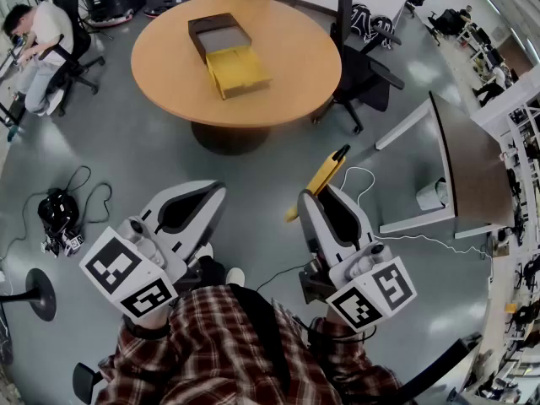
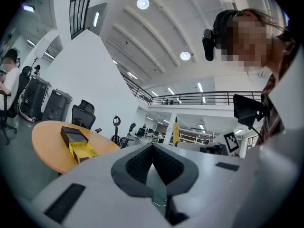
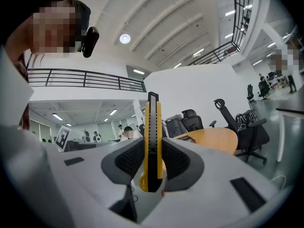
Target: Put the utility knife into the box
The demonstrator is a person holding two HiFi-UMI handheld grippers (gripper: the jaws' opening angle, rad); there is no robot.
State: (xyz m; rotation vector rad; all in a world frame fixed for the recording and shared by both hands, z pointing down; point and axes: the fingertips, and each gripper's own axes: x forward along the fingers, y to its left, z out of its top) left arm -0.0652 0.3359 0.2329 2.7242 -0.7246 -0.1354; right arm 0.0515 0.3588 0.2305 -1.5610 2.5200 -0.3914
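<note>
A yellow utility knife (image 1: 321, 178) with a black tip sticks out forward from my right gripper (image 1: 313, 196), whose pads are shut on its lower body. In the right gripper view the knife (image 3: 152, 141) stands upright between the dark pads. My left gripper (image 1: 213, 192) is shut with nothing in it; its pads (image 2: 164, 163) meet at the tip. The box (image 1: 226, 51), dark with a pulled-out yellow drawer (image 1: 239, 71), lies on the round wooden table (image 1: 169, 99) well ahead of both grippers. The same box (image 2: 76, 142) shows small in the left gripper view.
A black office chair (image 1: 364, 66) stands at the table's right side. A person (image 1: 38, 36) sits on a chair at the far left. A desk with a partition (image 1: 460, 163) is on the right. A black device with cables (image 1: 59, 219) lies on the floor at left.
</note>
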